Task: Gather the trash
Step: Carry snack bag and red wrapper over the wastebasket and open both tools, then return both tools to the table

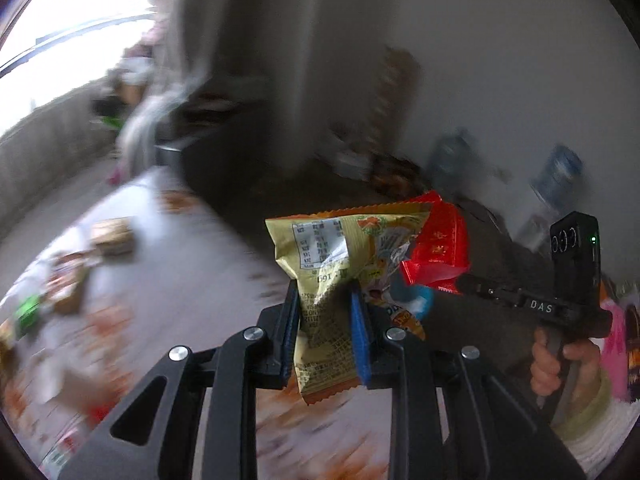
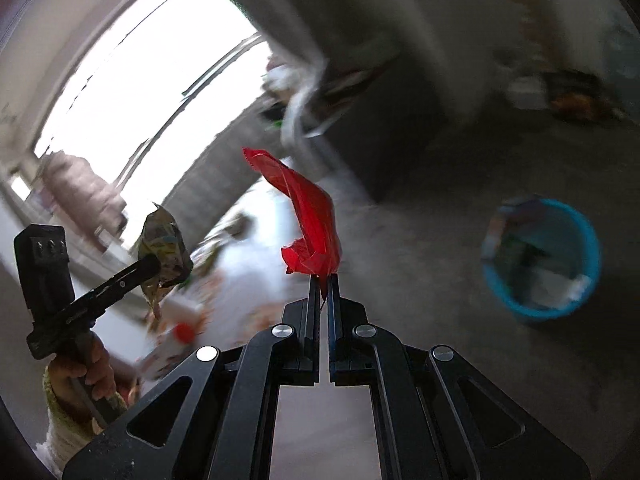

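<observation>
My left gripper (image 1: 326,292) is shut on a yellow snack wrapper (image 1: 340,264) and holds it up above the table. It also shows in the right wrist view (image 2: 164,248), held at the left. My right gripper (image 2: 324,280) is shut on a red wrapper (image 2: 312,216), lifted in the air. In the left wrist view the red wrapper (image 1: 440,244) hangs just right of the yellow one, with the right gripper's body (image 1: 560,280) beside it. A blue trash bucket (image 2: 542,260) with rubbish inside stands on the floor to the right.
A white table (image 1: 192,272) with scattered wrappers and small boxes (image 1: 112,236) lies below and left. Water bottles (image 1: 560,172) stand by the far wall. A bright window (image 2: 140,88) fills the left. The views are blurred by motion.
</observation>
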